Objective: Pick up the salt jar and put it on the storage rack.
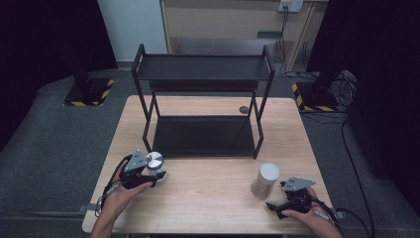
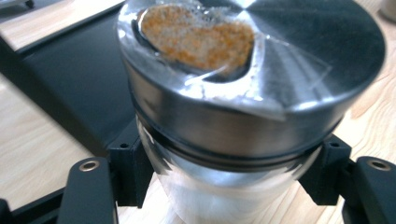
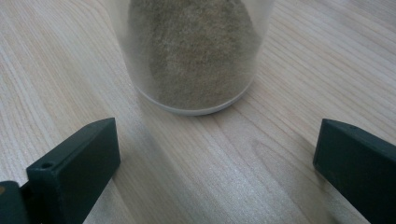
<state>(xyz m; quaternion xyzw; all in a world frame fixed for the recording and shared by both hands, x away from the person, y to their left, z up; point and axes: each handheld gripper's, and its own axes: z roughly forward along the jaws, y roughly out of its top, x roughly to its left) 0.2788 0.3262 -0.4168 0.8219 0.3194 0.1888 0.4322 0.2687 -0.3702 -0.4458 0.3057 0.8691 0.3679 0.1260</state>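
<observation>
While the wooden bench [image 1: 208, 183] carries everything, its largest load is the black two-tier rack [image 1: 203, 99], which stands at the middle of the far edge with both shelves bare. Next in size is the frosted jar [image 1: 266, 180], holding a brownish-grey powder and standing upright near the right end of the near edge; the right gripper view shows its base [image 3: 196, 100] flat on the wood. Smaller is the metal-lidded glass jar [image 1: 154, 164] toward the near left corner, just in front of the rack's left front leg; in the left gripper view its shiny lid [image 2: 261, 70] has an opening with orange granules showing. The left gripper [image 1: 140, 173], in the person's left hand, has its fingers [image 2: 128, 163] clenched on this jar's glass body just under the lid. The right gripper [image 1: 280, 203], in the person's right hand at the near right corner, points at the frosted jar with fingers [image 3: 79, 163] released wide, apart from the glass.
</observation>
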